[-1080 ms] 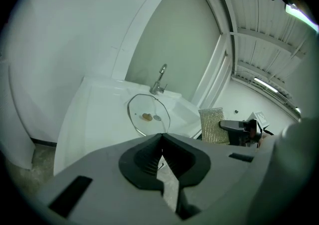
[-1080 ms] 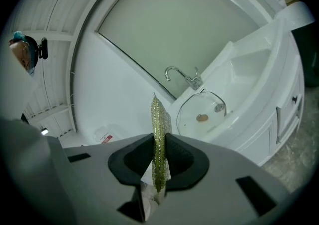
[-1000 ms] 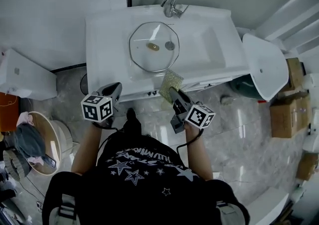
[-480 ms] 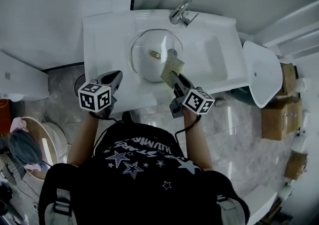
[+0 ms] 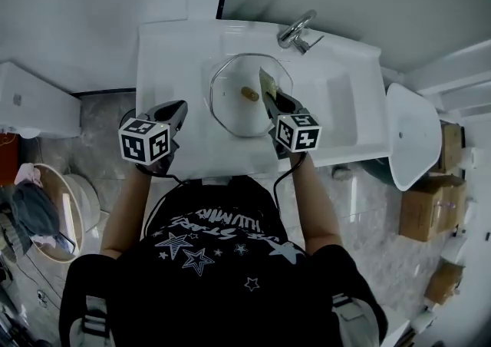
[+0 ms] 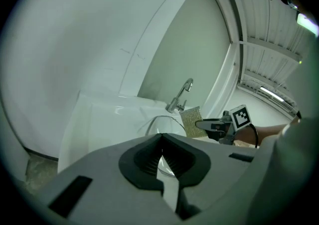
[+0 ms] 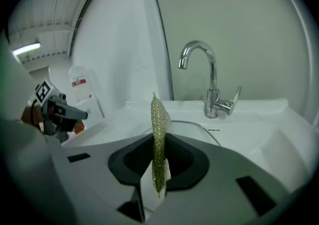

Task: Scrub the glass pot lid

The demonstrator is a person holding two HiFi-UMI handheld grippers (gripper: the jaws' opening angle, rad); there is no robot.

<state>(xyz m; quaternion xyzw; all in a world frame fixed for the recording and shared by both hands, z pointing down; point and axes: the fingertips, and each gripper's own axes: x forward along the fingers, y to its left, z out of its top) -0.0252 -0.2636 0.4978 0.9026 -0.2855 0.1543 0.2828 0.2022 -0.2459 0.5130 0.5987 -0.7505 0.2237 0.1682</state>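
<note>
The glass pot lid [image 5: 230,104] is seen lying in the basin of the sink [image 5: 169,54], below the faucet [image 5: 295,33]. The scrub pad [image 7: 158,134] is held over the right part of the lid, but contact cannot be confirmed. The scrubbing is judged to be only at its start, with nearly all of it left to do. The pad is pinched upright between the fingers [image 7: 185,162] of the right gripper [image 5: 270,96]. The fingers of the left gripper [image 6: 160,142] are pressed together on nothing. It is held near the front edge of the sink, apart from the lid.
</note>
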